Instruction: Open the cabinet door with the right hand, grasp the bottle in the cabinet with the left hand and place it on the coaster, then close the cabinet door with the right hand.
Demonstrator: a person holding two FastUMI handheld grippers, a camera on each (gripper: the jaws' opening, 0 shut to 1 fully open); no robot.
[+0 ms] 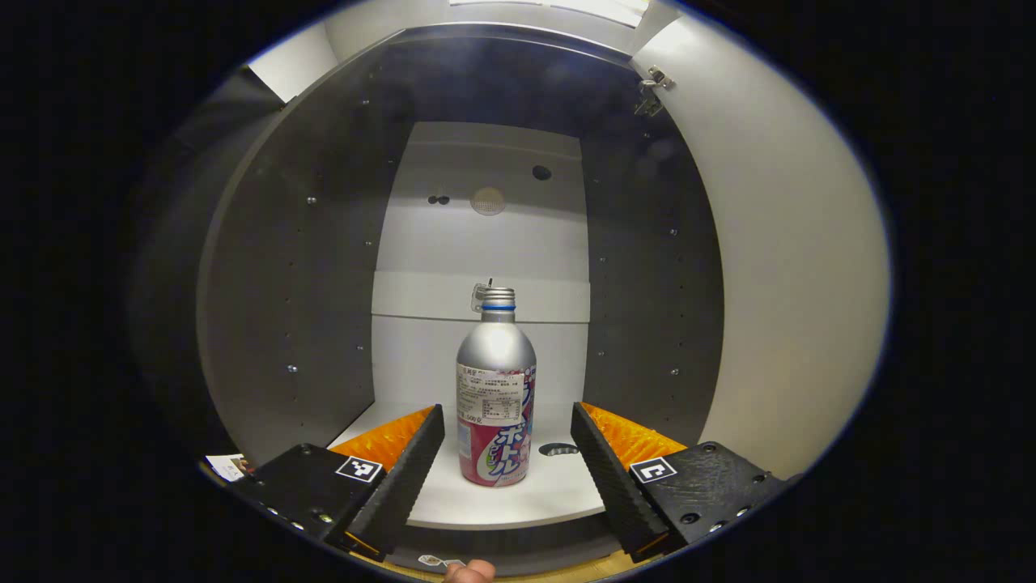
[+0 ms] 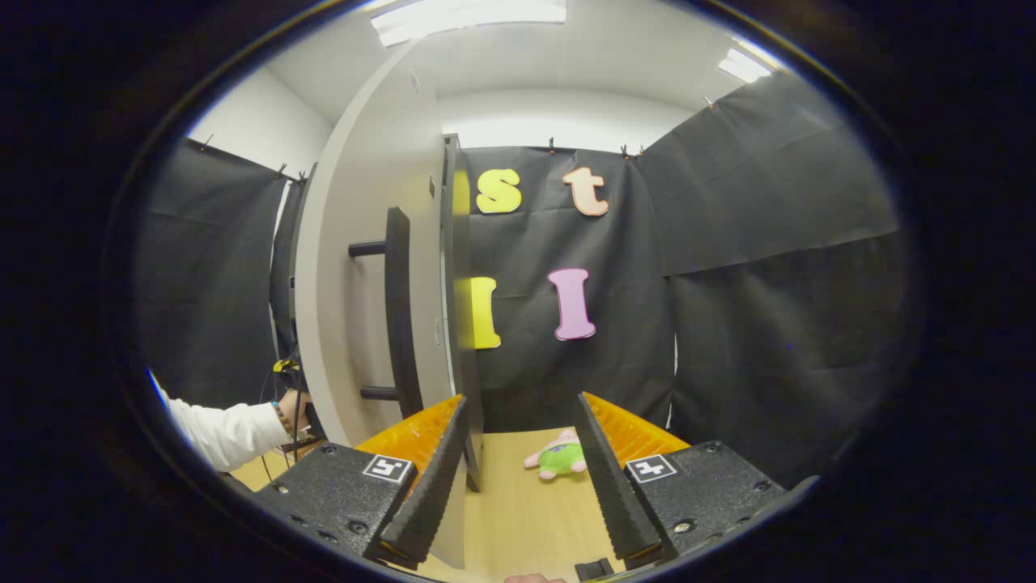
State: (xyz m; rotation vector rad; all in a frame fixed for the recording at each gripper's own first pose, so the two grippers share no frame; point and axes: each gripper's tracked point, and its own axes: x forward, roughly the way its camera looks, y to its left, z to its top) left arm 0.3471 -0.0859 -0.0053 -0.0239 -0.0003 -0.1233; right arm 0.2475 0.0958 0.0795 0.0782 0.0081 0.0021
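Bottle (image 1: 496,389) stands upright on the cabinet shelf (image 1: 518,498) between the left gripper's (image 1: 507,465) wide-open, empty fingers, untouched; right gripper (image 2: 520,474) open, empty beside the door (image 2: 364,267).

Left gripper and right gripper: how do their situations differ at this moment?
The left gripper points into the open cabinet, its spread fingers flanking the upright silver metal bottle without touching it; the right gripper sits outside, beside the pale cabinet door's edge, facing a wooden tabletop with a green-and-pink plush toy. Both are open and hold nothing.
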